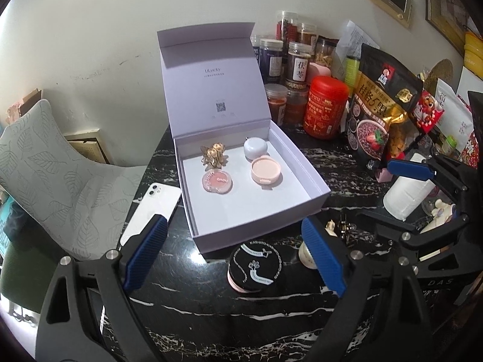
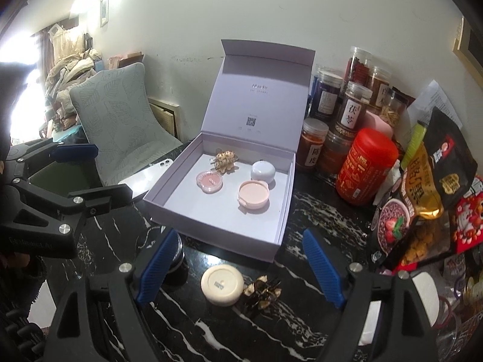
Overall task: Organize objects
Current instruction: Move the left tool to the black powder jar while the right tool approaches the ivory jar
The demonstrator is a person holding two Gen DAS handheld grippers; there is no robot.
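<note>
Left wrist view shows the left hand-held gripper [image 1: 234,256] hanging over the tabletop [image 1: 187,301] with its ribbed blue pads spread wide and nothing between them. That tabletop is glossy black stone with white veining, pretty busy looking. Right under the gap sits a round black compact [image 1: 253,267] with white line art on the lid and a pink base. Just past it is the white gift box [image 1: 302,199], matte cardboard, with its hinged lid standing up against the wall side.

Inside the box: a gold, spiky hair clip [image 1: 212,152] near the back left corner, a translucent pink blush pot [image 1: 217,181] just in front of it, a smooth pale blue round case [image 1: 255,148] at the back right, and a peach round compact [image 1: 267,170] touching its front.

Right wrist view has the right hand-held gripper [image 2: 240,270] equally wide open, holding nothing. Below it a cream round compact [image 2: 222,284] lies on the stone, with a dark gold claw clip [image 2: 263,292] just beside it on the right.

A white phone [image 1: 151,212] lies at the tabletop's left edge beside the box. The far right of the tabletop is crowded with clear plastic jars [image 2: 356,108], a red canister [image 2: 366,166] and shiny snack bags [image 1: 383,108], plus a roll of paper [image 1: 406,196]. A grey leaf-pattern chair [image 2: 120,114] stands at the left, against a scuffed off-white wall [image 2: 241,6].
</note>
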